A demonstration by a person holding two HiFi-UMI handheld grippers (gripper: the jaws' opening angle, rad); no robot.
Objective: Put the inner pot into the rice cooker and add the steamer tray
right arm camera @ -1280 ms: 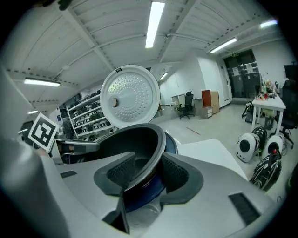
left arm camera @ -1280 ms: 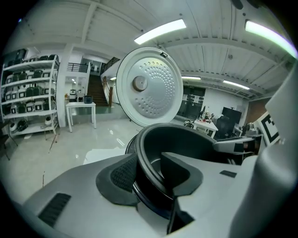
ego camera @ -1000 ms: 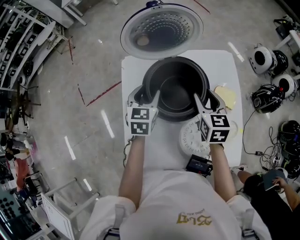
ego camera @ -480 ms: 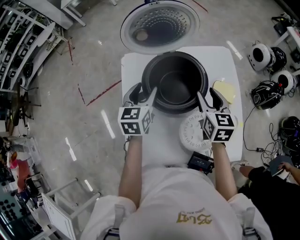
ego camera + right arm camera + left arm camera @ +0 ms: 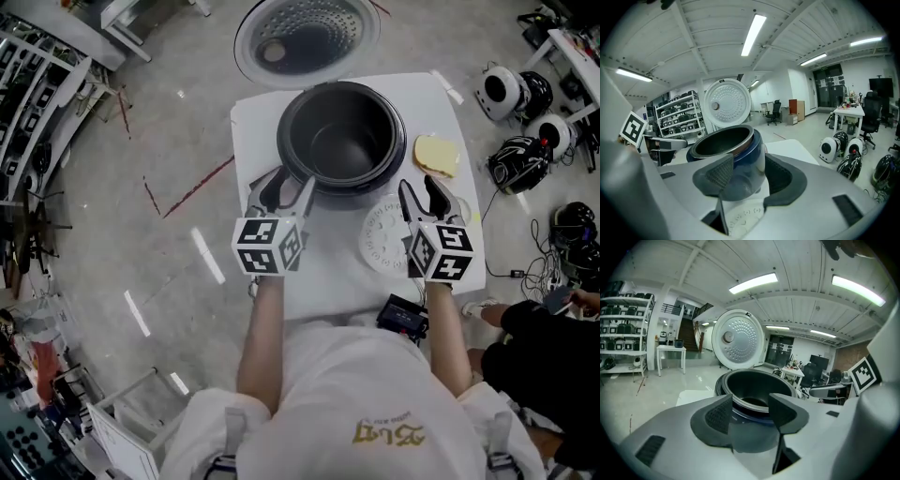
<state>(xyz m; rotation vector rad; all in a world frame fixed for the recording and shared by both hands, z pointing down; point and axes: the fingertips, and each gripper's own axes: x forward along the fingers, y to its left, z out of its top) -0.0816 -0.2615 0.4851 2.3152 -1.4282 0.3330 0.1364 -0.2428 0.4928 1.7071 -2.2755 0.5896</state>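
Note:
The dark inner pot (image 5: 342,141) sits inside the blue rice cooker (image 5: 740,164), whose round lid (image 5: 307,37) stands open behind it. The white perforated steamer tray (image 5: 386,246) lies flat on the white table (image 5: 258,127), in front of the cooker to the right. My left gripper (image 5: 286,192) hovers just short of the cooker's front left; its jaws are closing slightly from wide, with nothing between them. My right gripper (image 5: 427,199) is open and empty above the tray's right edge. In the left gripper view the pot (image 5: 757,387) shows beyond the gripper (image 5: 751,409). The tray (image 5: 743,218) lies under the right gripper (image 5: 749,176).
A yellow pad (image 5: 434,155) lies right of the cooker. A black device (image 5: 403,316) sits at the table's near edge. Helmets (image 5: 511,94) and cables cover the floor at the right, where a person (image 5: 534,347) crouches. Shelving (image 5: 37,103) stands at the left.
Both grippers have drawn back from the pot's rim toward me. The pot stays seated in the cooker. The right gripper now hangs over the steamer tray.

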